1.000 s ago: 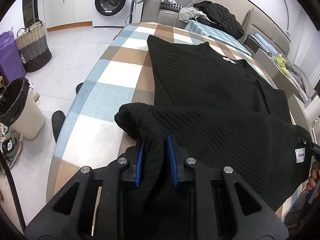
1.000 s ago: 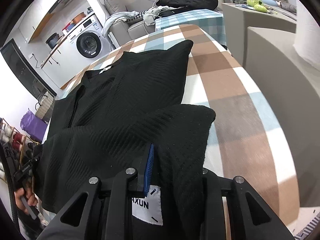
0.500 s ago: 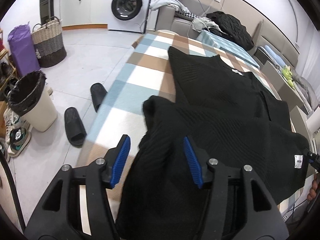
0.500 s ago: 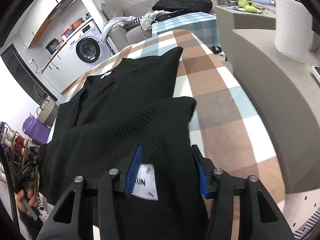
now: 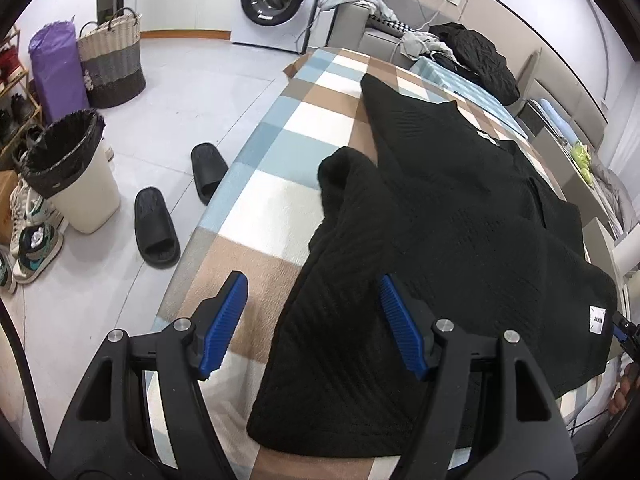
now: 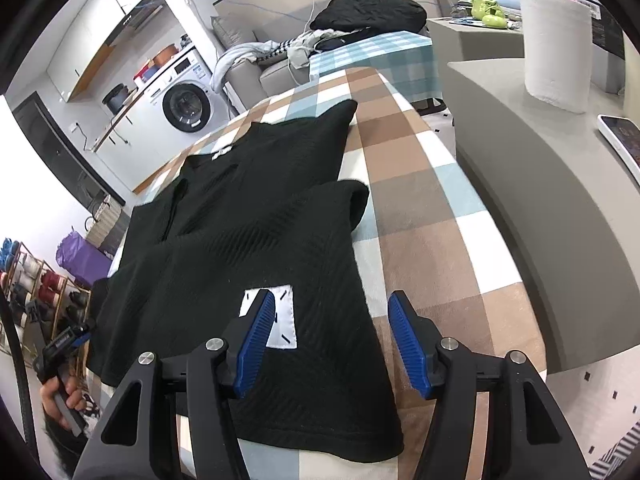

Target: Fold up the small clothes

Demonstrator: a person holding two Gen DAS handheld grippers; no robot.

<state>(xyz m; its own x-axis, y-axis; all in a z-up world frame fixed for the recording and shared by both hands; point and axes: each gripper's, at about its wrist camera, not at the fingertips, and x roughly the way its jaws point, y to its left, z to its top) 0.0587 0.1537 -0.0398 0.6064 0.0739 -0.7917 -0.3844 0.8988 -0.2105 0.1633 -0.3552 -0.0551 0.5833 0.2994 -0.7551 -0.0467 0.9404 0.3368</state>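
A black ribbed knit garment [image 5: 460,216] lies on the checked tablecloth [image 5: 280,136], its lower part folded up over its upper part. In the right wrist view the same garment [image 6: 248,216] shows a white label [image 6: 280,320] near its near edge. My left gripper [image 5: 314,320] hovers over the garment's near left corner; its jaws are opening and its blue pads stand clear of the cloth. My right gripper [image 6: 332,338] hovers over the near right corner, jaws also opening, pads clear of the cloth.
A bin [image 5: 76,172], two black slippers [image 5: 156,224], a woven basket [image 5: 112,60] and a washing machine [image 5: 276,0] stand on the floor to the left. A grey counter [image 6: 540,184] with a paper roll [image 6: 556,44] borders the table's right. A hand [image 6: 60,400] holds the other gripper.
Both grippers have let go of the garment's corners and opened wide. Both have drawn back toward the near table edge, leaving the folded part lying flat.
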